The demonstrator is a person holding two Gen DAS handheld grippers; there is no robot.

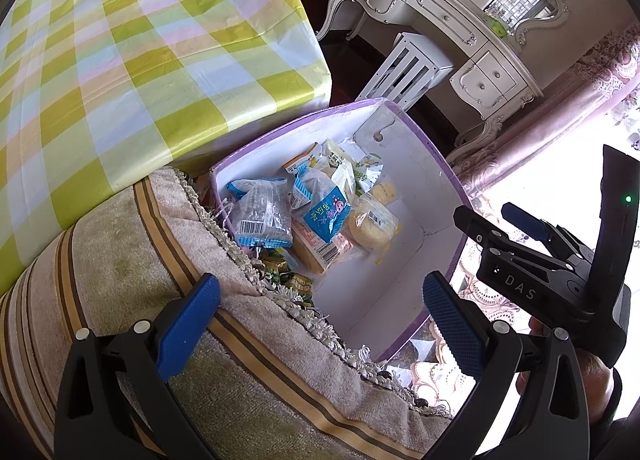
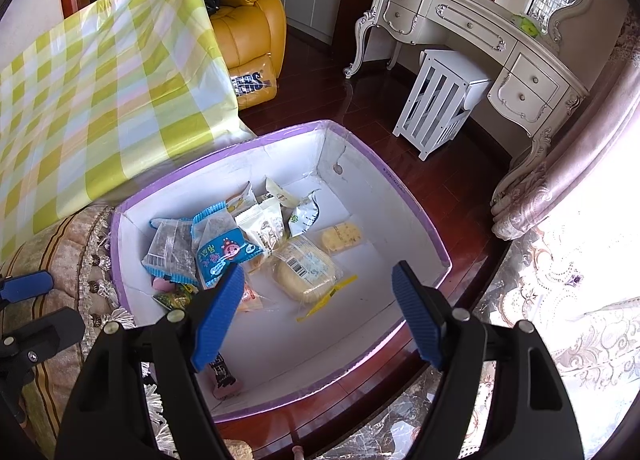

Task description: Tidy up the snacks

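A white box with a purple rim point(image 2: 416, 216) stands on the floor and holds several snack packets: a blue cartoon packet point(image 2: 224, 254), a clear blue-edged packet point(image 2: 170, 246), a round yellow cake in clear wrap point(image 2: 306, 272) and a yellow cracker pack point(image 2: 340, 238). The box point(image 1: 432, 164) and the blue packet point(image 1: 324, 216) also show in the left wrist view. My right gripper point(image 2: 320, 292) is open and empty above the box. My left gripper point(image 1: 320, 300) is open and empty over the striped cushion's edge. The right gripper point(image 1: 496, 220) shows at the right of the left wrist view.
A striped, fringed cushion point(image 1: 160, 300) borders the box on the left. A table with a green checked cloth point(image 1: 120, 60) stands behind it. A white dressing table point(image 2: 480, 40) and white stool point(image 2: 440, 100) stand beyond on the dark wood floor. A yellow armchair point(image 2: 240, 0) is at the back.
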